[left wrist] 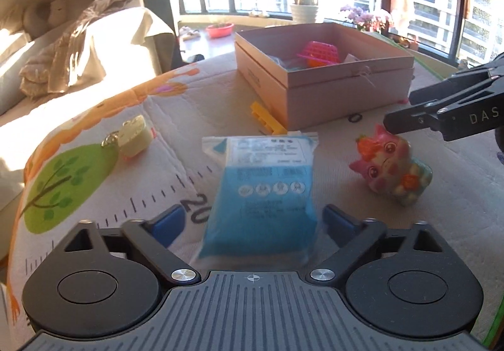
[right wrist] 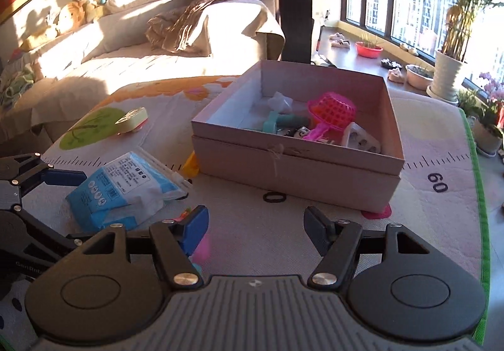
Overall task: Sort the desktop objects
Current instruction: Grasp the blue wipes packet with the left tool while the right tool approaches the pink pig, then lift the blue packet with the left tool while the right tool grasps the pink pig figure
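Sorting partly done: pink mesh plastic basket [right wrist: 332,110], teal toy and other small items already inside open pink cardboard box [right wrist: 296,168].

Left on mat: blue-and-clear plastic pouch [left wrist: 260,193], pink cat-faced squishy toy [left wrist: 392,168], cream keychain charm [left wrist: 134,137], yellow plastic piece [left wrist: 266,118], black ring [right wrist: 274,197].

Left gripper [left wrist: 255,220] straddling pouch, jaws apart, not yet pinching. Right gripper [right wrist: 255,225] open, empty, hovering near squishy.

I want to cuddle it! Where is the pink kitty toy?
The squishy pink cat toy lies on the printed mat in the left wrist view, right of the blue plastic packet and before the pink cardboard box.
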